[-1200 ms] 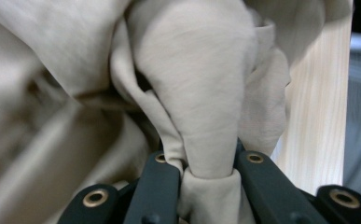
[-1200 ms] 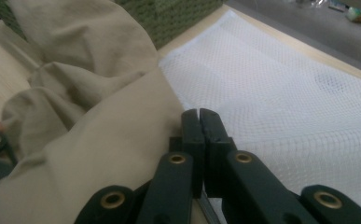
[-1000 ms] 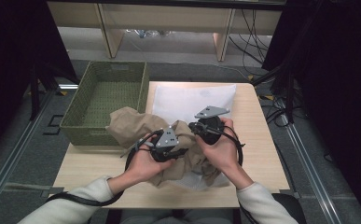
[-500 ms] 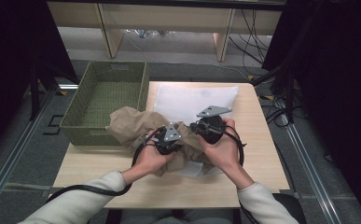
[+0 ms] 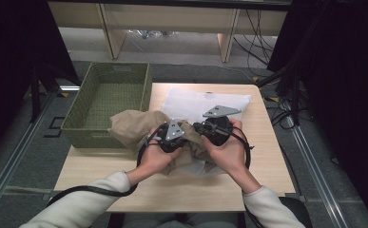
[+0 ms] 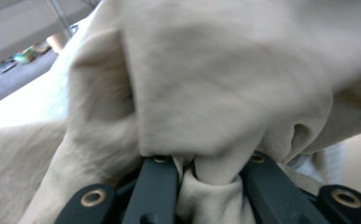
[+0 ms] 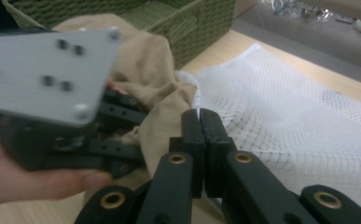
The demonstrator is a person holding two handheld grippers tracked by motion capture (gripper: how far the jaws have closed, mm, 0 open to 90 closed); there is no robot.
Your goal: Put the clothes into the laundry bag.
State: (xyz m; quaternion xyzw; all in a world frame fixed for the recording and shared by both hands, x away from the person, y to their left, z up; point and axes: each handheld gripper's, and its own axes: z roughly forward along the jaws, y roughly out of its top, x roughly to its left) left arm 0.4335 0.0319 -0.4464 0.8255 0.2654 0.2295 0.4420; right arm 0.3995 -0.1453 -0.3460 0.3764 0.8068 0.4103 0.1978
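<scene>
The left hand-held gripper [image 6: 201,179] has its jaws pinched on a bunched fold of the beige cloth [image 6: 206,84]. The right hand-held gripper [image 7: 200,135] is fully closed, apparently on the white mesh bag's [image 7: 308,121] edge. The crumpled cloth lies just left of it, spilling towards the green basket [image 5: 105,102].

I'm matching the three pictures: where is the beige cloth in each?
High view: beige cloth at centre, beside the basket.
Left gripper view: cloth across the frame, bunched between the jaws.
Right gripper view: cloth left of centre.
Shared landmark: white mesh bag.
</scene>
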